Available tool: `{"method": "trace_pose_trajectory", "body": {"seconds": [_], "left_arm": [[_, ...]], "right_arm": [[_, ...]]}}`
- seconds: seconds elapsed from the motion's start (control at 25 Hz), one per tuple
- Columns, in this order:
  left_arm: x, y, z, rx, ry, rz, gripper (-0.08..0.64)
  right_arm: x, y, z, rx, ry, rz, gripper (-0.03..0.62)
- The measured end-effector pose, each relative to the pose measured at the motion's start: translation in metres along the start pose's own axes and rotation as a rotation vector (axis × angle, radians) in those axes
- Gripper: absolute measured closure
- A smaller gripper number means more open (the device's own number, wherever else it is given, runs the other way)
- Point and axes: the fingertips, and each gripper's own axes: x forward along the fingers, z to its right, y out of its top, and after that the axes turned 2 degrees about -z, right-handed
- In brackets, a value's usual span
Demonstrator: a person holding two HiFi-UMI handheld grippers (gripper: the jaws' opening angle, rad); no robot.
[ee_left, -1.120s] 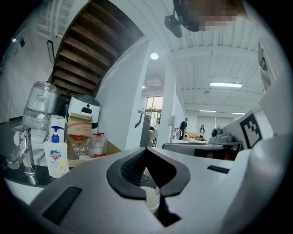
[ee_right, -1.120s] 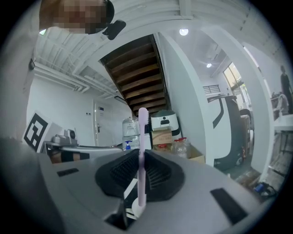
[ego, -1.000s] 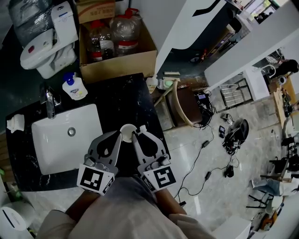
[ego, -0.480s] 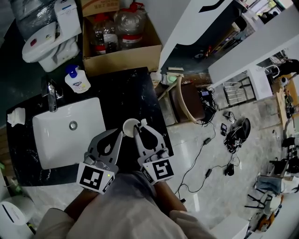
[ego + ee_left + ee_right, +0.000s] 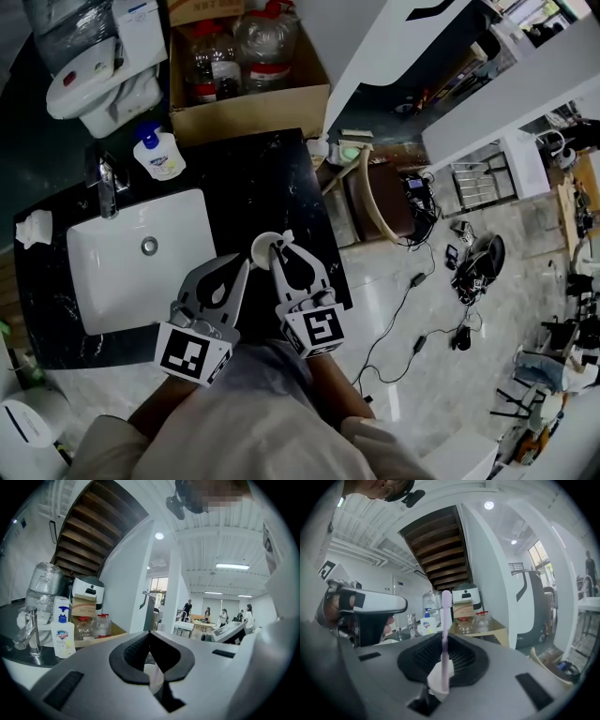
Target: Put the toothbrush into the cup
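Toothbrush (image 5: 446, 630), pale pink, stands upright with its bristles at the top, pinched low on the handle by the nearly closed jaws of the right gripper (image 5: 443, 657) at the centre of the right gripper view. White cup (image 5: 263, 247) sits on the black countertop (image 5: 248, 178) just right of the sink (image 5: 112, 281), centre of the head view, with both gripper tips at its rim. Left gripper (image 5: 149, 637) has its jaws drawn narrow and appears to pinch the cup's wall, which shows white between them. The brush's lower end seems to be at the cup's mouth; its depth cannot be told. Judged best: brace the cup, hold the brush vertical, lower it well inside, then part the right jaws gently so the light cup does not tip
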Motion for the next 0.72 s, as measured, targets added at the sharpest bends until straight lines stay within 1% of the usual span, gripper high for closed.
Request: {"method": "trace_pose_trajectory", "body": {"seconds": [0.72], "left_arm": [[0.001, 0.000, -0.002, -0.004, 0.002, -0.002, 0.552]], "right_arm": [[0.012, -0.022, 0.006, 0.002, -0.025, -0.042, 0.545]]}}
